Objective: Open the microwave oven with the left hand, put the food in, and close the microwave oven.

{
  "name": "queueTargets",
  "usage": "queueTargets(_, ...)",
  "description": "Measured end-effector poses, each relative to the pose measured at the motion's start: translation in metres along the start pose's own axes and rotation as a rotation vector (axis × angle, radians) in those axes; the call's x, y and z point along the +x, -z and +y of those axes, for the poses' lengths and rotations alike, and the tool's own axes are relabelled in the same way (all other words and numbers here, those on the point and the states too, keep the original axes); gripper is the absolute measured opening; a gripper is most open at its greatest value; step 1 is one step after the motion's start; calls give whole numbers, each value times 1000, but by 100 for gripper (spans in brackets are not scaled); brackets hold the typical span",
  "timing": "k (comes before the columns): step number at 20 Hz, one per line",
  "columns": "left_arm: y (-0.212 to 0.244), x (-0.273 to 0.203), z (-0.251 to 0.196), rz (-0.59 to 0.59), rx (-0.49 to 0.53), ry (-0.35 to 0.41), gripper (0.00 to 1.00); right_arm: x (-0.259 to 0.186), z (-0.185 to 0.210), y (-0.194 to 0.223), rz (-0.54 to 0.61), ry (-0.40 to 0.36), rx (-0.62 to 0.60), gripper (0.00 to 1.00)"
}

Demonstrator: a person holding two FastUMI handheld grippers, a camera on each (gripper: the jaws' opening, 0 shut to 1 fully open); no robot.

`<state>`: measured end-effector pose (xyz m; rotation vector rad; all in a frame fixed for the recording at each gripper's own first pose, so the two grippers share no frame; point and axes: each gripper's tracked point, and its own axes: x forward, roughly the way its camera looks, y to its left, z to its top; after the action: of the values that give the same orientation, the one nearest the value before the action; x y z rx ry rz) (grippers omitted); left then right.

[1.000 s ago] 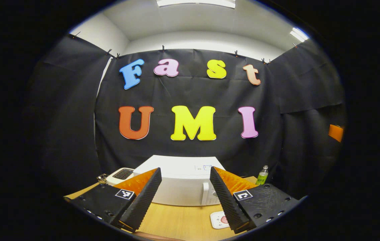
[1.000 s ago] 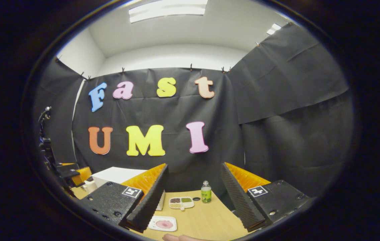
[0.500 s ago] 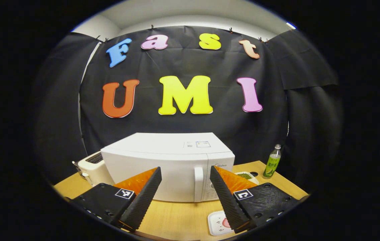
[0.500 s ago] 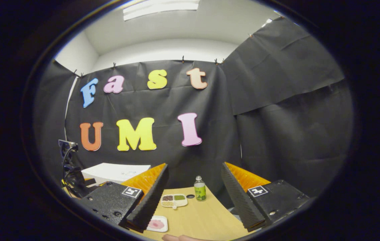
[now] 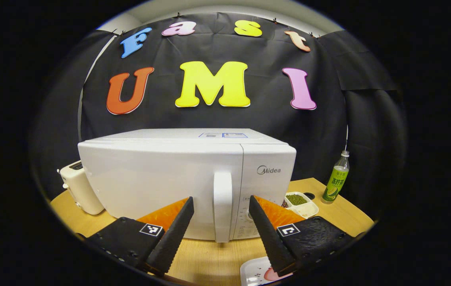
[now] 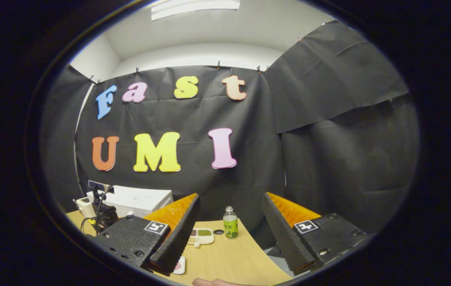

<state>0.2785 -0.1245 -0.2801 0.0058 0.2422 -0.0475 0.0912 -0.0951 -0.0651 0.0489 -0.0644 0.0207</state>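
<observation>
The white microwave (image 5: pixel 158 178) stands shut on the wooden table (image 5: pixel 209 258). Its upright door handle (image 5: pixel 222 206) lines up between the fingers of my left gripper (image 5: pixel 220 200), which is open and close in front of it, not pressing on it. A white plate with pink food (image 5: pixel 259 274) lies at the near edge, partly under the right-hand finger. My right gripper (image 6: pixel 231 197) is open and holds nothing, well back from the microwave (image 6: pixel 134 200). The plate of food (image 6: pixel 178 265) peeks out beside its left-hand finger.
A cream toaster (image 5: pixel 78 190) sits left of the microwave. Right of it are a compartment tray of grains (image 5: pixel 299 200) and a green bottle (image 5: pixel 336 178), also the tray (image 6: pixel 199 235) and bottle (image 6: pixel 230 227). The other gripper with cables (image 6: pixel 100 210) shows near the microwave.
My left gripper has moved forward and tipped down toward the microwave, which now looms large with its handle between the fingers. The right gripper has barely shifted.
</observation>
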Motion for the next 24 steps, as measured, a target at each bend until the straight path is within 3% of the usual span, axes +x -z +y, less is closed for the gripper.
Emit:
queueTargets(1, 0, 4, 1, -14, 11, -9, 87, 1, 2, -1, -18, -13, 0, 100)
queueTargets(2, 1, 8, 6, -27, 26, -33, 84, 3, -1, 5, -26, -22, -3, 91)
queueTargets(3, 4, 7, 4, -26, 31, -31, 61, 5, -1, 11, -23, -30, -8, 100)
queueTargets(4, 0, 12, 0, -53, 30, -26, 58, 7, -2, 16, -18, -36, -8, 91)
queueTargets(5, 3, 9, 1, -56, 34, -23, 45, 9, -3, 20, -8, -35, -7, 100)
queueTargets(6, 2, 10, 0, -70, 34, -21, 53, 11, -4, 23, -3, -37, -3, 91)
queueTargets(7, 3, 11, 0, -73, 31, -20, 48, 11, -5, 25, 0, -39, 2, 91)
queueTargets(11, 3, 12, 0, -82, 13, -13, 48, 15, -7, 31, 8, -34, 13, 91)
queueTargets(12, 4, 12, 0, -85, 6, -16, 48, 14, -6, 32, 9, -36, 12, 100)
queueTargets(13, 3, 12, 0, -98, 2, -17, 49, 14, -4, 32, 8, -40, 13, 91)
queueTargets(14, 3, 12, 0, -108, -3, -17, 48, 13, -3, 33, 10, -42, 11, 100)
queueTargets(15, 5, 12, 0, -113, -3, -17, 48, 12, -3, 33, 8, -45, 11, 100)
queueTargets(16, 4, 12, -1, -127, 6, -23, 59, 11, -3, 32, 7, -46, 9, 91)
queueTargets(17, 3, 13, -1, -140, 46, -37, 48, 10, -4, 34, 8, -43, 4, 91)
queueTargets(18, 1, 15, -1, -163, 122, -47, 48, 9, -5, 34, 7, -41, 1, 100)
queueTargets(19, 3, 15, 2, -165, 167, -66, 28, 8, -6, 34, 7, -38, 3, 100)
queueTargets(20, 8, 15, 4, -159, 159, -75, 37, 8, -7, 35, 12, -34, 6, 91)
queueTargets(24, 15, 14, 3, -117, -8, -32, 30, 3, -5, 40, 25, -43, 18, 91)
